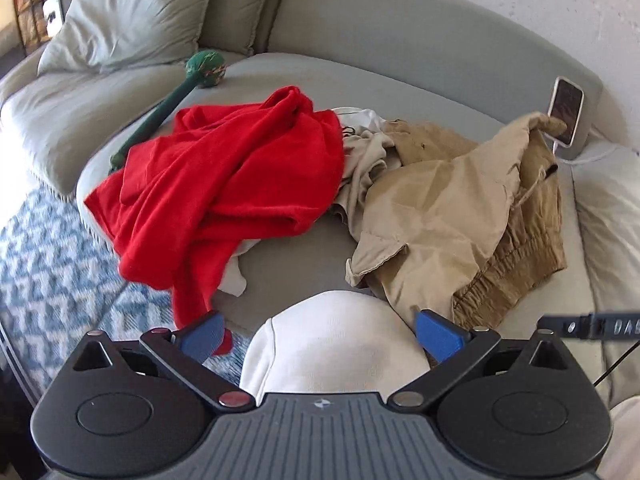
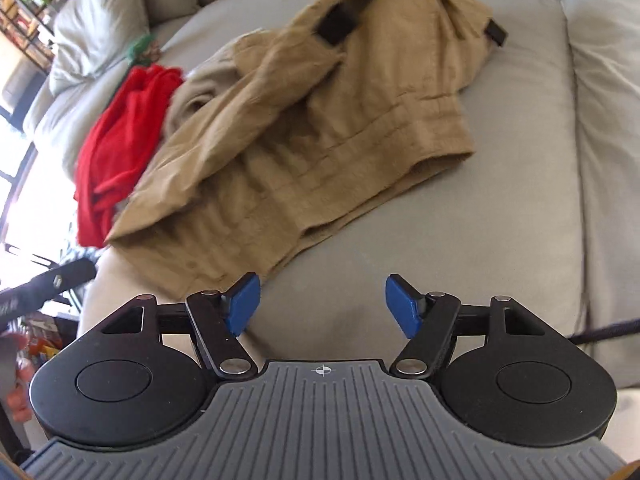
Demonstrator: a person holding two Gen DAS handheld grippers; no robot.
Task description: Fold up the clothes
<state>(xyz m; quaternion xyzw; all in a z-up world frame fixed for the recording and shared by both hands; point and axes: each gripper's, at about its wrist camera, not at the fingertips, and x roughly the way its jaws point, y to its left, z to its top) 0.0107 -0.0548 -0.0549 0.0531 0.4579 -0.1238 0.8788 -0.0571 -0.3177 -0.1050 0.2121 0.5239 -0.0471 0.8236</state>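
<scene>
A crumpled red garment (image 1: 224,184) lies on the grey sofa seat (image 1: 288,264), left of a pale cream garment (image 1: 368,152) and rumpled tan trousers (image 1: 460,216). My left gripper (image 1: 322,334) is open and empty; a white-clad knee (image 1: 336,348) sits between its blue fingers. In the right wrist view the tan trousers (image 2: 320,128) spread across the seat (image 2: 460,240), the red garment (image 2: 120,136) beyond at left. My right gripper (image 2: 322,306) is open and empty, just short of the trousers' near edge.
A phone (image 1: 566,110) on a white cable leans against the sofa back at right. A green toy (image 1: 176,100) lies behind the red garment. Cushions (image 1: 132,16) stand at back left. A blue patterned rug (image 1: 52,272) covers the floor left.
</scene>
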